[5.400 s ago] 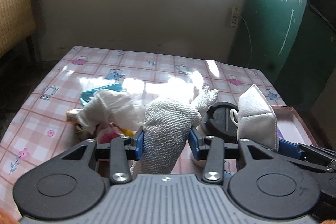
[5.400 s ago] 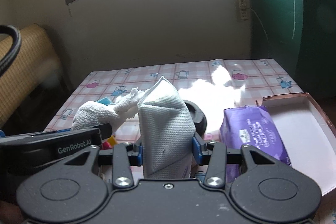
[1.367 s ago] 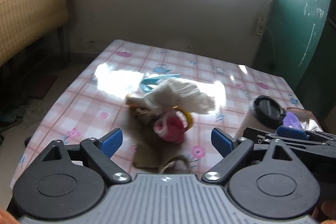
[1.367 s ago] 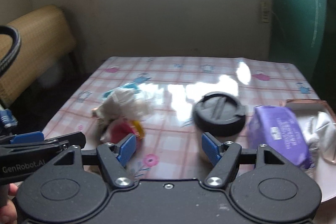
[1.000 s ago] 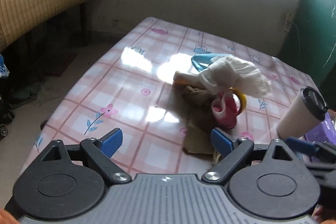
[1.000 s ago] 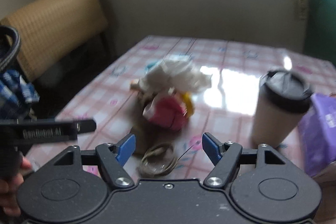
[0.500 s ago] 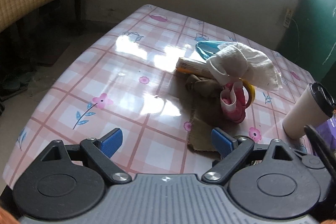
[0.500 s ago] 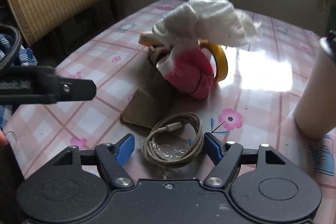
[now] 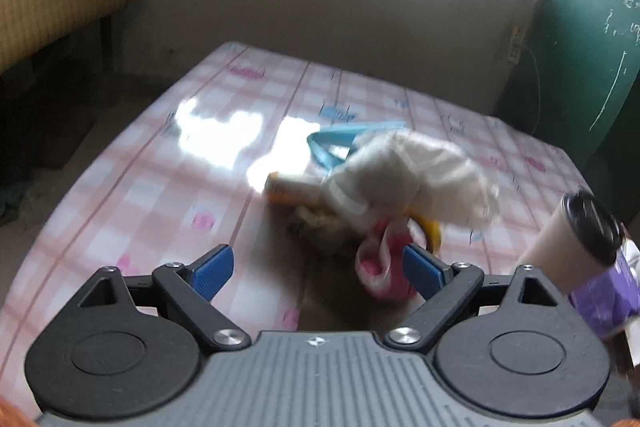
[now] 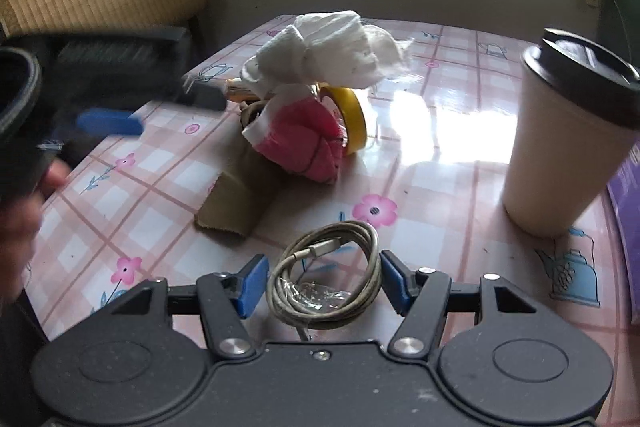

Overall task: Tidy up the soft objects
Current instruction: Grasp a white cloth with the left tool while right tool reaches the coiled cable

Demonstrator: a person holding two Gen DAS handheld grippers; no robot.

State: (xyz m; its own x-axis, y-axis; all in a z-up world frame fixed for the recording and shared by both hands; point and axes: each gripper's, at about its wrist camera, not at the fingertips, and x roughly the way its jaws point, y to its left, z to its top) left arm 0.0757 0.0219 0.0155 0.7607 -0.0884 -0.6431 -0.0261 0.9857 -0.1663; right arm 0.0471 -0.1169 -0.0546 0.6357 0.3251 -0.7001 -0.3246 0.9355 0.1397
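In the left wrist view, which is blurred, the left tongs (image 9: 318,267) stand wide apart with nothing between the blue pads, held above the near part of the pink checked surface (image 9: 132,187). Ahead of them lies a small heap: a white cloth (image 9: 416,179) on top, a pink cloth (image 9: 380,267) below it just beside the right-hand pad, a yellow tape roll (image 9: 432,231) behind the pink cloth, a brown cloth (image 9: 332,291) spread flat under the heap, a pale tube with an orange end (image 9: 286,187) sticking out to the left, and a light blue strap (image 9: 336,143) on the far side. To the right stands a paper cup with a black lid (image 9: 576,247), and a purple packet (image 9: 604,295) shows at the right edge, partly cut off. In the right wrist view, the right tongs (image 10: 322,281) are low over the surface and have just been closing; a coiled grey cable (image 10: 326,279) lies between the blue pads, which stand just beside the coil on either side, and no squeeze on it is visible. Beyond the cable the brown cloth (image 10: 236,195) lies flat, with the pink cloth (image 10: 304,143) resting on its far end, the yellow tape roll (image 10: 350,111) upright against the pink cloth, and the white cloth (image 10: 332,47) piled on top. The paper cup (image 10: 560,143) stands upright to the right, well apart from the heap. The left tongs (image 10: 108,99) appear blurred at the left, above the surface, with part of a hand (image 10: 24,211) below them.
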